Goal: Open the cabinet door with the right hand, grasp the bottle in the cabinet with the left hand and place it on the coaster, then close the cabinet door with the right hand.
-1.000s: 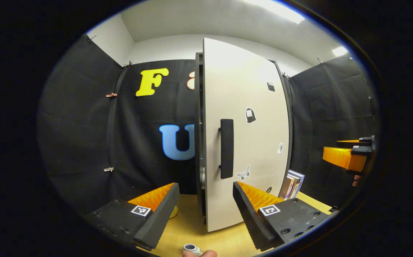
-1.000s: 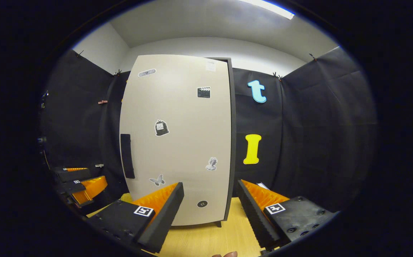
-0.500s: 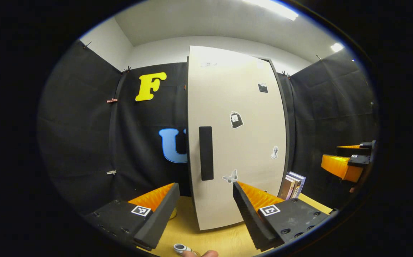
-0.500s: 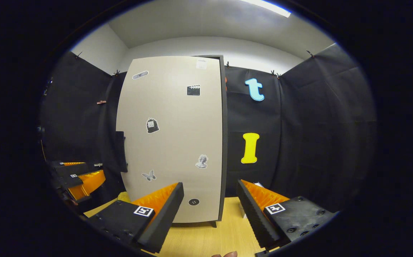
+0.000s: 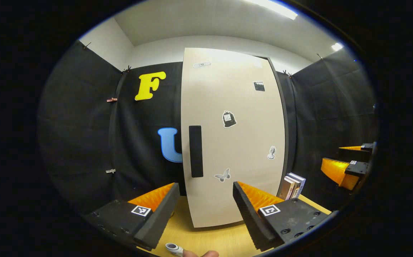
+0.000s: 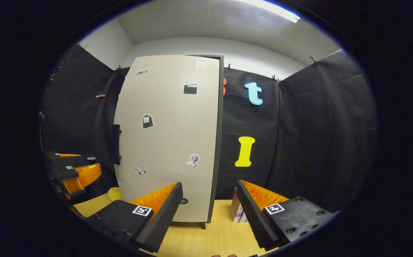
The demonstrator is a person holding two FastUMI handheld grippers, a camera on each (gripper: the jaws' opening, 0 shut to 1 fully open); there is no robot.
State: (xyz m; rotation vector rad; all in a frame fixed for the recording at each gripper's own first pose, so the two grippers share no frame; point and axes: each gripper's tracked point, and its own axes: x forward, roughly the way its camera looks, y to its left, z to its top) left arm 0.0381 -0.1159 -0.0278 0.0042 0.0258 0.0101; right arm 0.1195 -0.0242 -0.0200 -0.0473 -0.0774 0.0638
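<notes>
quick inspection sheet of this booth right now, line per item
surface: light wooden tabletop, bare at the front
job's things: tall beige cabinet door with black bar handle, looks shut; bottle and coaster cannot be made out
clutter: upright books right of the cabinet; small yellow object left of it; small white cylinder by a fingertip
grippers: left gripper open, empty; right gripper open, empty
cables: nothing seen
surroundings: black cloth wall, white ceiling with strip light

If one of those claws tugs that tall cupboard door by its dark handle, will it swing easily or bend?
The cupboard door looks like a flat rigid panel, so it probably won't bend. The long handle sits by the edge away from the hinge side, so a light pull likely swings it. The cupboard stands on small feet, so a hard tug might shift it.
</notes>
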